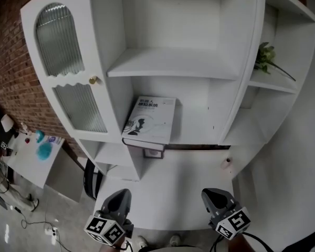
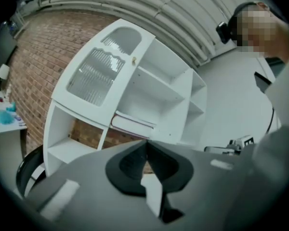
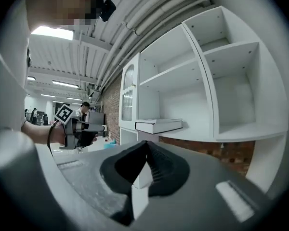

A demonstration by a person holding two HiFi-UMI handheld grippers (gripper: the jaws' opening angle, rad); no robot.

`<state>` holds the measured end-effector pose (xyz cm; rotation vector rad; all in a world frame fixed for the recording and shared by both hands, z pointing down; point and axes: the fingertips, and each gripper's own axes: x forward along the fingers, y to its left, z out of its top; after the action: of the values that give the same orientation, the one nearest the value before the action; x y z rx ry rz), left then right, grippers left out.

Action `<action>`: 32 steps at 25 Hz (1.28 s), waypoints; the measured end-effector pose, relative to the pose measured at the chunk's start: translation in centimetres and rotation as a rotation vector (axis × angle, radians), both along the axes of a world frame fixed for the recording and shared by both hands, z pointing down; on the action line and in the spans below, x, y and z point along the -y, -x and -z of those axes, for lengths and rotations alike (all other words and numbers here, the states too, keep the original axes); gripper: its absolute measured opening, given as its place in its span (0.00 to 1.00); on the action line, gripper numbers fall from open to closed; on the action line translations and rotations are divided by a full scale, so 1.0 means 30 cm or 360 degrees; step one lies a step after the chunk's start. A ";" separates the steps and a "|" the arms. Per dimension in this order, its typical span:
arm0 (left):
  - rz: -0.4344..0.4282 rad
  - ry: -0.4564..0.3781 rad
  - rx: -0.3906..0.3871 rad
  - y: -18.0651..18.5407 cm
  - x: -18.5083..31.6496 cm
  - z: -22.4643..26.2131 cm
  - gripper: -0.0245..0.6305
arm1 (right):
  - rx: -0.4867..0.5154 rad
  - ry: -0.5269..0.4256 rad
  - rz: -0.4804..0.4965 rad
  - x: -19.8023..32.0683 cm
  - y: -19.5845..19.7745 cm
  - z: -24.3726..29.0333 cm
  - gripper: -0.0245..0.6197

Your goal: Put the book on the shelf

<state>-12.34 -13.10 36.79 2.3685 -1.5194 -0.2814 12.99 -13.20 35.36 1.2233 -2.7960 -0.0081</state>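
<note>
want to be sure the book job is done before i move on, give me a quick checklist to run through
1. White-covered book lying flat on the middle shelf of the white cabinet: ok.
2. Book wholly behind the shelf's front edge: cannot tell; its spine sits right at the lip.
3. Left gripper shut, nothing between its jaws: ok.
4. Right gripper shut, nothing between its jaws: ok.
5. Both grippers apart from the book: ok.
</note>
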 end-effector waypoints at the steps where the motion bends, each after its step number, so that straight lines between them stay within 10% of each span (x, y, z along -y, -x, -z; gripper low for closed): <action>1: 0.0027 -0.0001 0.0019 -0.009 -0.036 -0.026 0.05 | -0.0008 0.0008 -0.0008 -0.031 -0.025 -0.029 0.04; 10: 0.0138 0.0104 0.0112 -0.038 -0.247 -0.194 0.05 | -0.0012 0.0182 -0.0042 -0.176 -0.089 -0.252 0.04; 15: 0.0147 0.0044 0.0448 -0.022 -0.342 -0.164 0.05 | 0.0045 0.0135 -0.0096 -0.248 -0.060 -0.231 0.04; 32: -0.0201 -0.0028 0.0614 0.210 -0.640 -0.241 0.05 | -0.0059 0.0092 -0.0304 -0.668 0.284 -0.225 0.04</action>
<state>-18.65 6.11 44.02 2.6295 -1.5133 0.2049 4.47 6.83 42.11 1.4545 -2.6176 0.0617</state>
